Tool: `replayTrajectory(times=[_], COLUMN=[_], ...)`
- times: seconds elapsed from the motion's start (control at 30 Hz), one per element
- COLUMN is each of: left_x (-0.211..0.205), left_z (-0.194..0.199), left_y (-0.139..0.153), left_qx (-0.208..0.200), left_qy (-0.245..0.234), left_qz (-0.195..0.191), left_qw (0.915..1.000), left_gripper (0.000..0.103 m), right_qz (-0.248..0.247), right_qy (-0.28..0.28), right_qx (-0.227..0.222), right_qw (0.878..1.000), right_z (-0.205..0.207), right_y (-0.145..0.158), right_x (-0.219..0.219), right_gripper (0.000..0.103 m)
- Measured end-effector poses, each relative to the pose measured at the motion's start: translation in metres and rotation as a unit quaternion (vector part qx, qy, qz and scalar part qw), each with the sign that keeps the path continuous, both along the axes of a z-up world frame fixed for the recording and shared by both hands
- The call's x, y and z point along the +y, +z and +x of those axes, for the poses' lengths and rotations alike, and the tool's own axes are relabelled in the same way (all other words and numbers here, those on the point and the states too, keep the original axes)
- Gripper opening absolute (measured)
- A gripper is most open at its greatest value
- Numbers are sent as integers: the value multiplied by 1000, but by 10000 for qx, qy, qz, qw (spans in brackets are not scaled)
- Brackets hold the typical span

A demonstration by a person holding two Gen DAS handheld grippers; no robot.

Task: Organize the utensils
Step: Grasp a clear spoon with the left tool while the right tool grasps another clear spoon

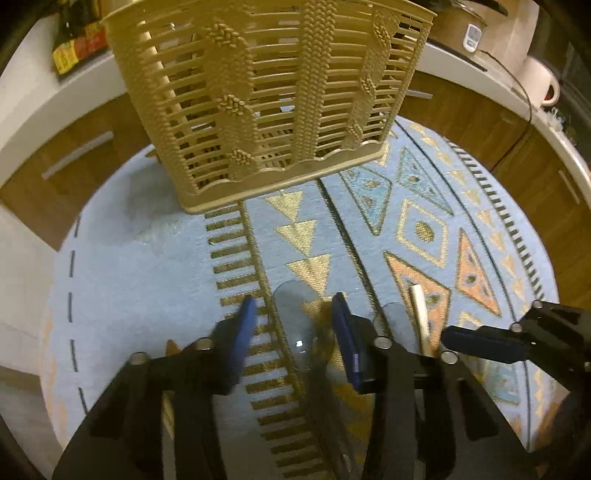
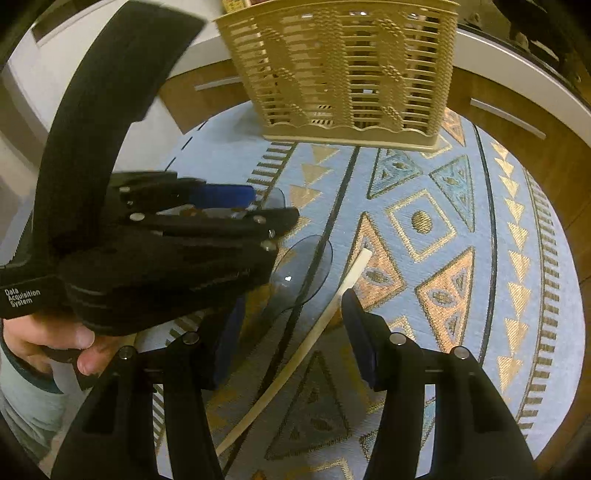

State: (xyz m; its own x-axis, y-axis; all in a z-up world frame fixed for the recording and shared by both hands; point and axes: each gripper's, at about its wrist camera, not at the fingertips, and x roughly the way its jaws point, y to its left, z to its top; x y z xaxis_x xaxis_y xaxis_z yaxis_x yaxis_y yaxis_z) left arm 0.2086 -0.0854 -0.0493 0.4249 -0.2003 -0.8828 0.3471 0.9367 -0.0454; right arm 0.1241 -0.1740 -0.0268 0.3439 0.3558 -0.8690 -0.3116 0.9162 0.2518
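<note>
A clear plastic spoon point(image 1: 295, 332) lies on the blue patterned cloth point(image 1: 140, 280), its bowl between the blue pads of my left gripper point(image 1: 294, 297), which stands open around it with small gaps on both sides. A second clear spoon point(image 2: 306, 269) and a cream stick point(image 2: 317, 332) lie just to the right. My right gripper point(image 2: 291, 306) is open over them, the stick running between its fingers without contact. The beige slatted basket point(image 1: 266, 92) stands upright at the far side of the cloth. The left gripper point(image 2: 221, 206) hides part of the first spoon in the right wrist view.
The cloth covers a round table point(image 2: 576, 295). Wooden cabinet fronts point(image 1: 74, 147) and a white counter curve behind it. A dark bottle point(image 1: 74, 44), a white mug point(image 1: 543, 85) and a small white device point(image 1: 472, 35) stand on the counter. A person's hand point(image 2: 55, 339) grips the left tool.
</note>
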Motion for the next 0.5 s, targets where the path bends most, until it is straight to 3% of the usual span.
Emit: replayTrajectory(times=[0.03,0.33,0.5], left_x=[0,48,69], left_z=[1,-3,-4], left_y=[0,9,19], left_qx=[-10,49,61], left_qy=[14,235,303], left_qz=[11,-576,-875], left_qw=[10000,9980,9957], left_gripper=[32,31,31], right_qz=[-58,-65,-93], right_qy=[31,82,40], right_qx=[-23,117,398], right_qw=[10000,9999,9992], right_z=[1,21,40], right_y=[-1,0,-7], right_x=[2,5,14], right_gripper=[51,50,43])
